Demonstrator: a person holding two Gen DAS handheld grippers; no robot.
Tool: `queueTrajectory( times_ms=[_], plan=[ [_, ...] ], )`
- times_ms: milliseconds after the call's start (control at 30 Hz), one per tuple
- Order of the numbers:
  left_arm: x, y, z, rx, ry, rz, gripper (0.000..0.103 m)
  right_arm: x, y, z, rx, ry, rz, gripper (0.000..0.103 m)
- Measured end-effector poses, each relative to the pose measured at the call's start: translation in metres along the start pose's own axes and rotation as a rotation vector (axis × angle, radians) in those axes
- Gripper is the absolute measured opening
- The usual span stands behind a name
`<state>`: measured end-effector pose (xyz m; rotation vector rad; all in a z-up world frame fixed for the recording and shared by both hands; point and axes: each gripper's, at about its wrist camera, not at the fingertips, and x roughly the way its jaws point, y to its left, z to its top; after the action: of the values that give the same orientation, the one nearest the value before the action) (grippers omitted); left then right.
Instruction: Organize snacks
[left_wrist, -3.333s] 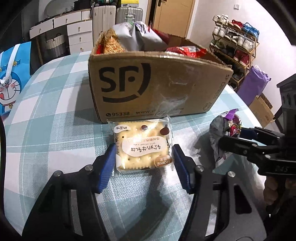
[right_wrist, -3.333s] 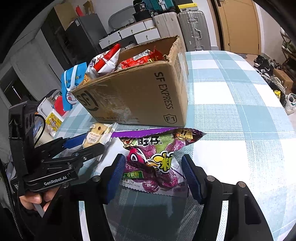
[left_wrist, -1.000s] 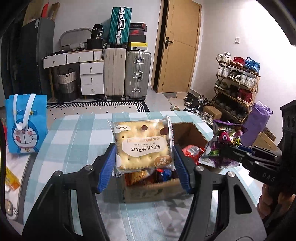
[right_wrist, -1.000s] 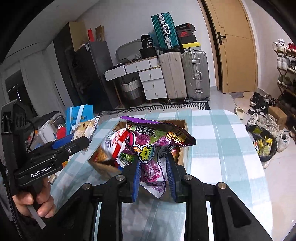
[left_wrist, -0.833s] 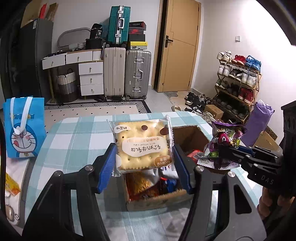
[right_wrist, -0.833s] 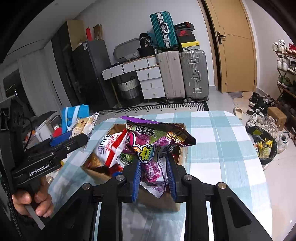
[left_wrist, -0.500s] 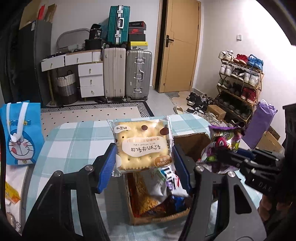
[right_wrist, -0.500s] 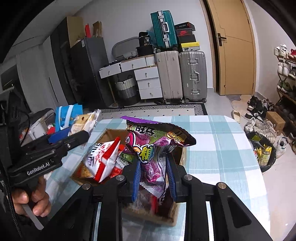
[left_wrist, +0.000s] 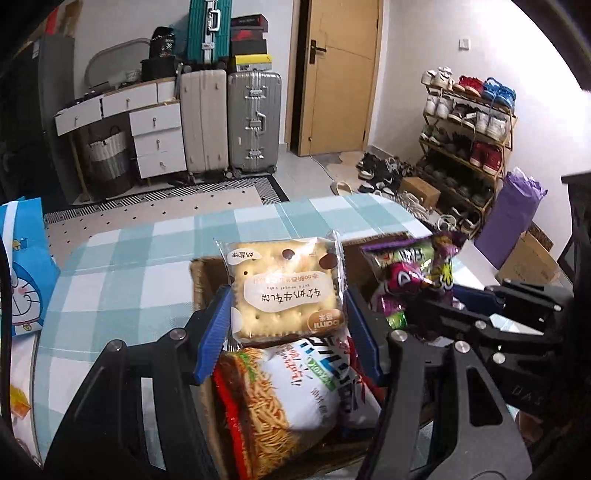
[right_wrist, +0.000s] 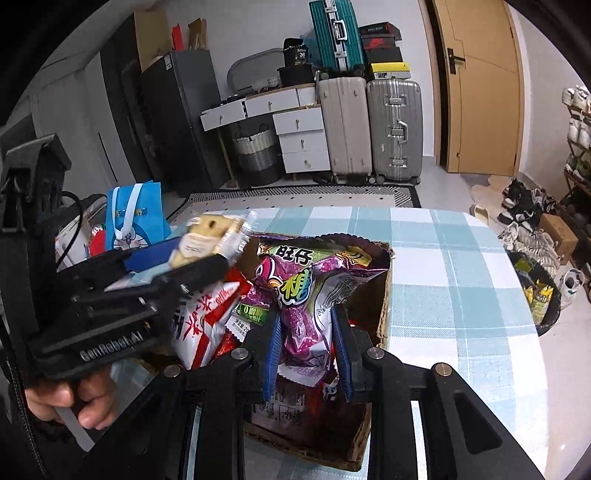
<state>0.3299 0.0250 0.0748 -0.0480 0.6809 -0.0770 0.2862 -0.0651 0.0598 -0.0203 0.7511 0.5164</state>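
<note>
Right wrist view alone shows the hand (right_wrist: 70, 400) holding the left gripper (right_wrist: 207, 258).

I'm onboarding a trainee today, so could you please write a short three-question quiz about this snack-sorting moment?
1. True or false: the left gripper holds a biscuit packet.
2. What does the right gripper grip? A) noodle bag B) purple candy bag C) blue gift bag
3. Both grippers are poised above which container?

Key: 1 true; 2 B; 3 the cardboard box.
</note>
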Motion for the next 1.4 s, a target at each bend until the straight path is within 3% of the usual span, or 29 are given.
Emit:
queueTrajectory(
  times_ms=[433, 567, 700, 800, 867, 1100, 1400],
  plan=[
    [0.040, -0.014, -0.005, 0.012, 0.046, 0.018, 0.059, 0.010, -0.008, 0.003, 0.028, -0.013, -0.010, 0.030],
    [0.029, -0.008, -0.008, 0.006, 0.037, 0.027, 0.063, -0.005, -0.008, 0.002, 0.007, -0.072, -0.013, 0.052],
    [0.006, -0.009, -0.012, 0.018, -0.001, 0.039, 0.085, -0.021, -0.004, -0.003, -0.026, -0.096, -0.026, 0.074],
    [-0.019, -0.009, -0.019, 0.022, -0.019, 0.046, 0.089, -0.037, -0.005, -0.010, -0.027, -0.119, -0.013, 0.090],
    [-0.034, -0.007, -0.025, 0.009, -0.038, 0.051, 0.100, -0.047, -0.006, -0.015, -0.021, -0.134, -0.010, 0.101],
    [-0.086, 0.004, -0.051, -0.044, -0.093, 0.034, 0.102, -0.075, -0.004, -0.039, -0.040, -0.154, -0.009, 0.102],
    [-0.121, 0.009, -0.092, -0.069, -0.145, 0.008, 0.102, -0.088, 0.011, -0.072, -0.063, -0.183, 0.002, 0.102]
  ],
)
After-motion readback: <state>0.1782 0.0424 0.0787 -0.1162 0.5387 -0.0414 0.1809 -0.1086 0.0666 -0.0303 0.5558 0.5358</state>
